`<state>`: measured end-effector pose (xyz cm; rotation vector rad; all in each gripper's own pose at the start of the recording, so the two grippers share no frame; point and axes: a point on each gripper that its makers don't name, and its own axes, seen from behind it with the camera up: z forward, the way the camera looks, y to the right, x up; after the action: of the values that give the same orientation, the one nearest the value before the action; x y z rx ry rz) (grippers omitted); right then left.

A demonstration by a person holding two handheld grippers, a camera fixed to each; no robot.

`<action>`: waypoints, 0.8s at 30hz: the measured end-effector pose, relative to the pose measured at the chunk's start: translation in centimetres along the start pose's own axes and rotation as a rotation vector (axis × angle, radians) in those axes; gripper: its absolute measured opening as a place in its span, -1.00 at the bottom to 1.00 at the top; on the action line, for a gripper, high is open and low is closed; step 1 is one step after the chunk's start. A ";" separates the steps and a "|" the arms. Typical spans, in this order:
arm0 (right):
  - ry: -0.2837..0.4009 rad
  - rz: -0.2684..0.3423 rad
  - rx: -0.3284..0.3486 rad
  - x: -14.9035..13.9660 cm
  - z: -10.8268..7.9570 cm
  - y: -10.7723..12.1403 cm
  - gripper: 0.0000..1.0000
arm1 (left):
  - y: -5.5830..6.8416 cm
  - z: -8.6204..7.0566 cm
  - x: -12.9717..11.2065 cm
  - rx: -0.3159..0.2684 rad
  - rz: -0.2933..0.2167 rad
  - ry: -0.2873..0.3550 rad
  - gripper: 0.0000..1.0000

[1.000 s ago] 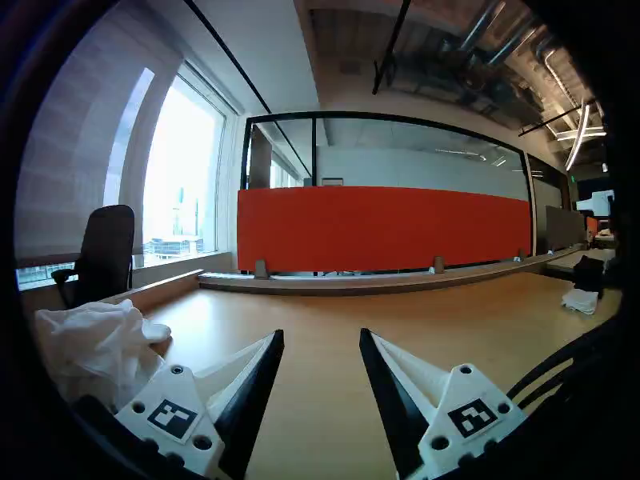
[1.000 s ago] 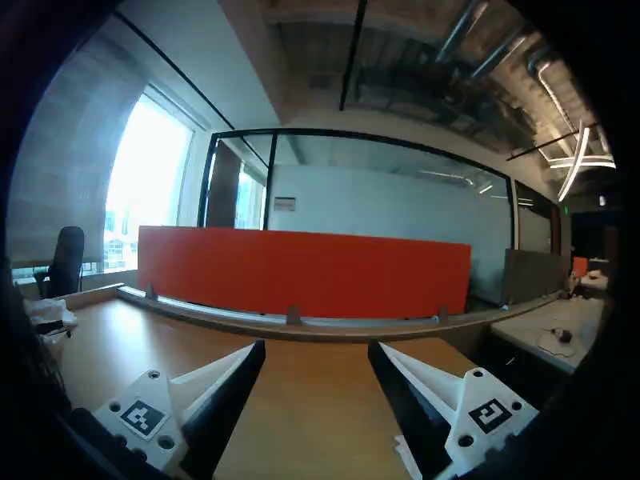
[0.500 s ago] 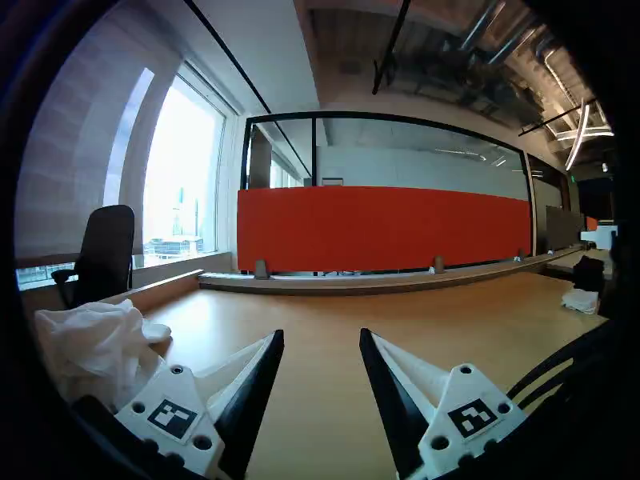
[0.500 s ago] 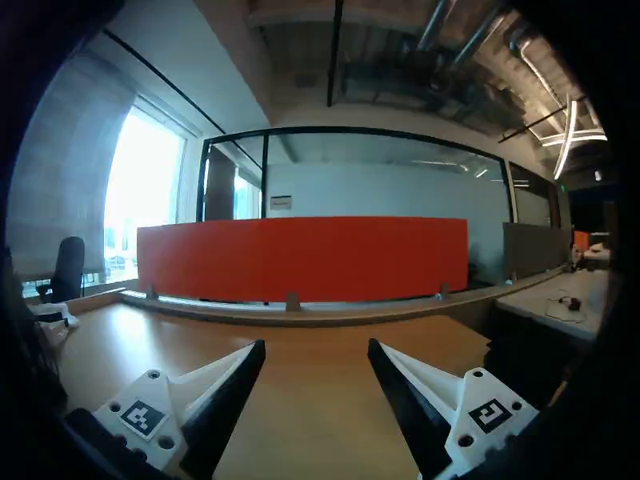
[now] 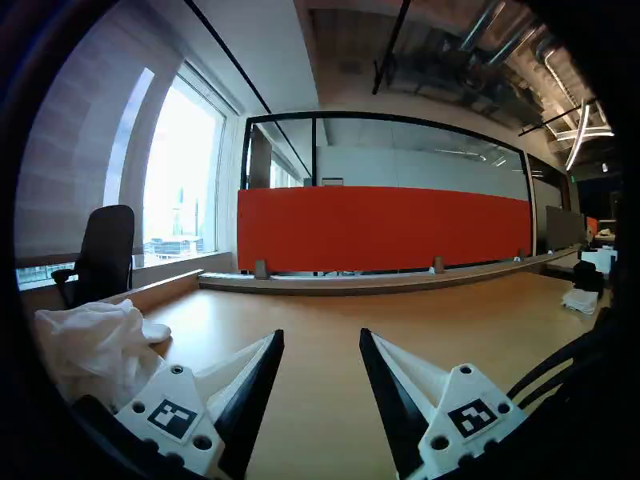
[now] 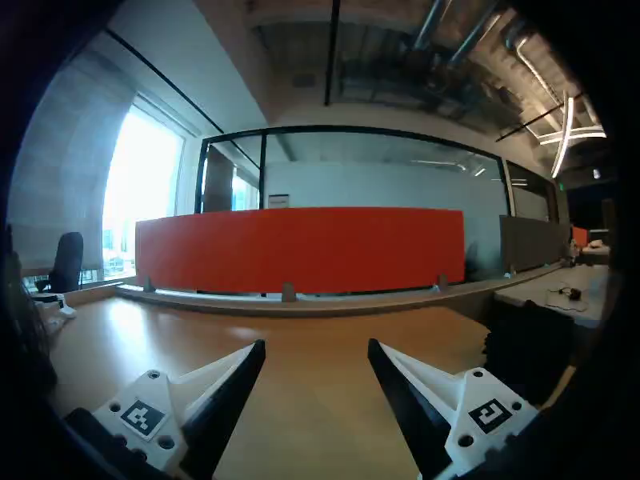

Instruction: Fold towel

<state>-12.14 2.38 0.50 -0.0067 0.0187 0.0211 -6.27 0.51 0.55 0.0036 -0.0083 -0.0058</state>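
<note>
Lying crumpled on the desk (image 5: pixel 336 316), the white towel (image 5: pixel 96 348) sits just left of your left gripper (image 5: pixel 320 338). That gripper and the right gripper (image 6: pixel 316 346) stand parted and empty. Expect light, limp cloth; pinch a hem corner, not the bunched middle.

Bare tabletop (image 5: pixel 336 320) wide open ahead of my left tongs (image 5: pixel 320 334), crumpled white towel (image 5: pixel 96 348) heaped near on my left, orange divider (image 5: pixel 384 228) walling the far edge, dark bulk (image 6: pixel 528 356) crowding the right of my right tongs (image 6: pixel 315 344)
</note>
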 end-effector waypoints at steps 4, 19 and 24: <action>-0.007 0.022 -0.001 -0.6 0.2 0.0 0.98 | 0.0 0.0 0.0 0.000 0.000 0.000 0.38; -0.009 0.036 -0.008 -1.8 0.2 0.0 0.98 | 0.0 0.0 0.0 0.000 0.000 0.000 0.38; -0.012 0.033 -0.004 -2.3 0.2 -0.3 0.98 | 0.0 0.0 -0.1 0.000 0.000 0.000 0.38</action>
<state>-14.38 2.03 0.70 -0.0101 0.0070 0.0544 -6.35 0.56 0.57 0.0035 -0.0081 -0.0055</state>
